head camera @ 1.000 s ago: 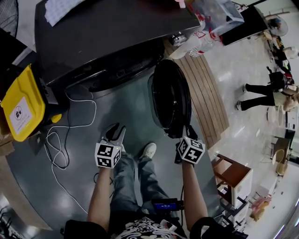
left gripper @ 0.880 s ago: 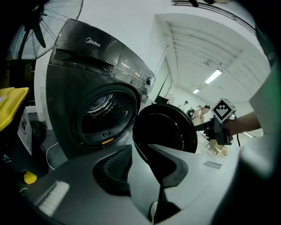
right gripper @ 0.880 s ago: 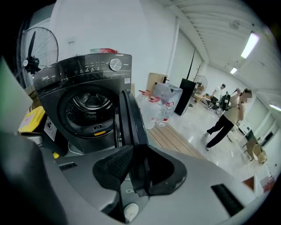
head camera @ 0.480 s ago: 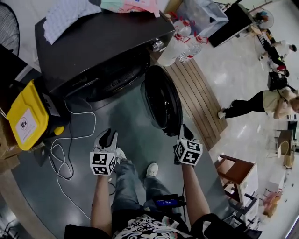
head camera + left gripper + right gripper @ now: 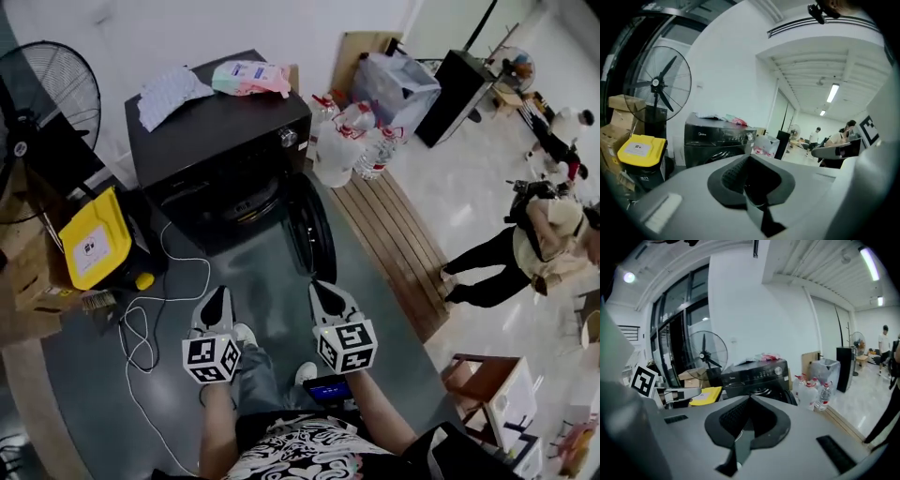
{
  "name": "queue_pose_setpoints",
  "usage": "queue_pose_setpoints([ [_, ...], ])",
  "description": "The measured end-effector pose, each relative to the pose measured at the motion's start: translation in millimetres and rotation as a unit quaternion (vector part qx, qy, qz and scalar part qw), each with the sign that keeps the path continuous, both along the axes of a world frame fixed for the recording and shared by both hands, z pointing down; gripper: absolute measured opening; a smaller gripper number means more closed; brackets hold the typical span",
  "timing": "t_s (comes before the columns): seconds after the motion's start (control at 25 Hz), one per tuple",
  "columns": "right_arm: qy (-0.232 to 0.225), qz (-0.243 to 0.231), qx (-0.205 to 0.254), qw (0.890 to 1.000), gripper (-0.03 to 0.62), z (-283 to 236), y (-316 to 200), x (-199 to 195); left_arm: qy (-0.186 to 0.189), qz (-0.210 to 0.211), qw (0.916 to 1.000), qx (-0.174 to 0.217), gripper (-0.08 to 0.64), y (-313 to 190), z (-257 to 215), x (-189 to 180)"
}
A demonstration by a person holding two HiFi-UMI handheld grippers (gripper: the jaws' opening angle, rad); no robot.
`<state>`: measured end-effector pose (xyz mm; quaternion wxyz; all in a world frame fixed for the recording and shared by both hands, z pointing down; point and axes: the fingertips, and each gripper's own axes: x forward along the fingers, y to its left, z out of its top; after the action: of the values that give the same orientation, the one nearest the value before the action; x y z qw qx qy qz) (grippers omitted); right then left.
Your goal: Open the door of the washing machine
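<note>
Left gripper [image 5: 217, 294]: jaws pressed together, nothing between them.
Right gripper [image 5: 319, 287]: jaws pressed together, empty.
Door [image 5: 315, 236]: swung open, edge-on, ahead of the right gripper and apart from it.
Washing machine [image 5: 217, 139]: beyond, drum mouth uncovered.
Nearer hand: right.

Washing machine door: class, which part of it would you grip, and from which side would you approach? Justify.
Probably the free rim of the door, the end nearest the person, approached from the front. It stands open, edge-on and away from the washing machine, so that thin rim could fit between the right tongs.
</note>
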<state>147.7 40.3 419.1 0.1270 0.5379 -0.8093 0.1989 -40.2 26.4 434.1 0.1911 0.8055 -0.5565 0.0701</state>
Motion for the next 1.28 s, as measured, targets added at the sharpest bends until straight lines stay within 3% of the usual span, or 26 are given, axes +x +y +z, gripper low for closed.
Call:
queue_pose_setpoints([
  [0.12, -0.006, -0.027, 0.025, 0.999, 0.002, -29, 26, -4, 0.013, -0.018, 0.9996, 0.019, 0.006, 34, -33, 3],
  [0.36, -0.025, -0.038, 0.045, 0.998, 0.002, -53, 47, -5, 0.013, -0.037, 0.9986, 0.036, 0.002, 68, -65, -3],
  [0.84, -0.025, -0.067, 0.043, 0.996, 0.002, -53, 47, -29, 0.002, -0.060, 0.9976, 0.032, 0.002, 75, -64, -15],
  [1.28, -0.018, -0.042, 0.039, 0.998, 0.002, -53, 39, -14, -0.001, -0.063, 0.9977, 0.026, 0.002, 66, -63, -12],
])
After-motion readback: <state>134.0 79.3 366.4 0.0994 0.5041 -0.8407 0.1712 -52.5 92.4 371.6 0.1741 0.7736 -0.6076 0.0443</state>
